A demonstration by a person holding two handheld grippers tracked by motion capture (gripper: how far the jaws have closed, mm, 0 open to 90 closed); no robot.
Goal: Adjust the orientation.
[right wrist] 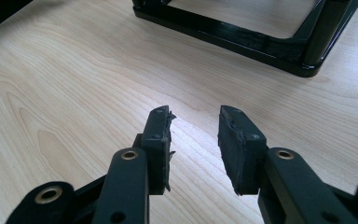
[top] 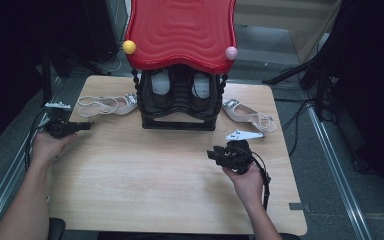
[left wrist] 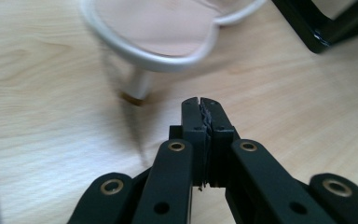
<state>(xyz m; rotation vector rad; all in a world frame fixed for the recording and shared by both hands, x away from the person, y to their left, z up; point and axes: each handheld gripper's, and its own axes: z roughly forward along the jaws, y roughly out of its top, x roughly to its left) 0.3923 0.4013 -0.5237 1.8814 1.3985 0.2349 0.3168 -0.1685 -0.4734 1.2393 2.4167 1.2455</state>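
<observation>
Grey carpeted floor (top: 330,200) surrounds the pale wooden table (top: 145,190), with darkness beyond.

the person's left forearm (top: 22,200) comes in from the bottom left corner and runs up to the left hand (top: 50,145), which grasps the left gripper (top: 87,125) from below, its nose pointing level toward the right. in the left gripper view its two black jaws are pressed together with nothing between them. the right forearm (top: 262,220) rises from the bottom edge to the right hand (top: 247,182), which holds the right gripper (top: 212,155) pointing up and to the left. in the right gripper view its jaws stand apart with a clear gap, nothing held.
</observation>
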